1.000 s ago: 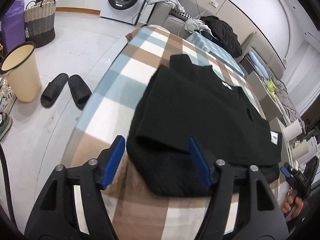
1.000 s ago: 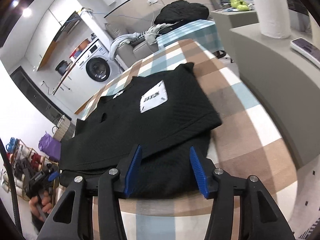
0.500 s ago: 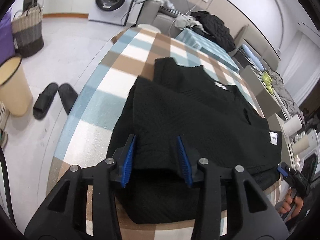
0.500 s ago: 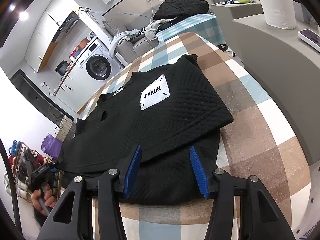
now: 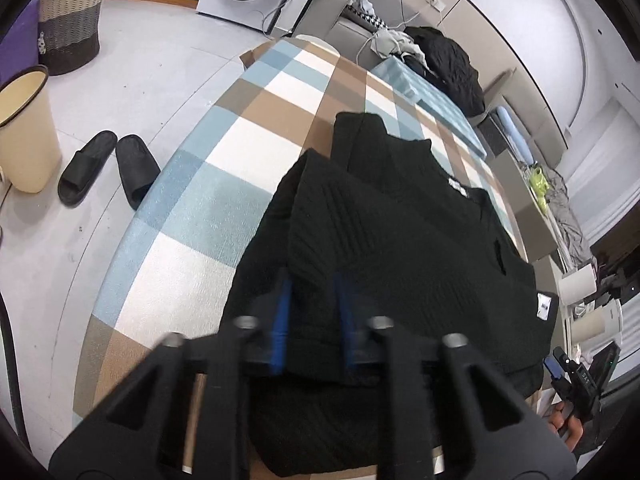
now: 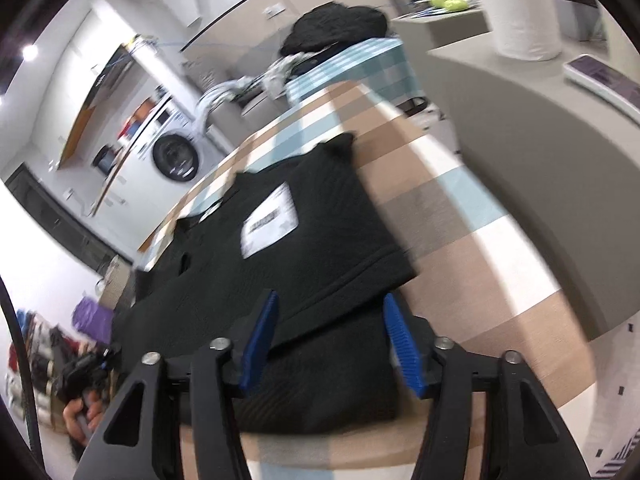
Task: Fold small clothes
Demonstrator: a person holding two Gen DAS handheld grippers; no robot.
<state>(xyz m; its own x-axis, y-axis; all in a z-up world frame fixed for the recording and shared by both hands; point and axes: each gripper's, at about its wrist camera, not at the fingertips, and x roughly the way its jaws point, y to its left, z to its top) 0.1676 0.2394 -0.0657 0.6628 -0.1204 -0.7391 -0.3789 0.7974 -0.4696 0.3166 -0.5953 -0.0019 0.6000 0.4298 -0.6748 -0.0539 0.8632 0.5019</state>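
Two layers of black sweater (image 5: 400,248) between left gripper (image 5: 310,320) pads, jaws closing, probably pinching though blurred. Right gripper (image 6: 332,336) spread, opening, straddling hem. Grip both layers squarely; lift evenly.

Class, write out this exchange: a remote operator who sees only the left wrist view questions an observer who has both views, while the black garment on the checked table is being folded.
Operator: I can barely see the other gripper. What are its jaws doing?
Observer: The right gripper is opening, with the black garment's folded near edge loose between its pads.
Operator: What is beside the table on that side?
Observer: A flat white device lies on a grey counter.
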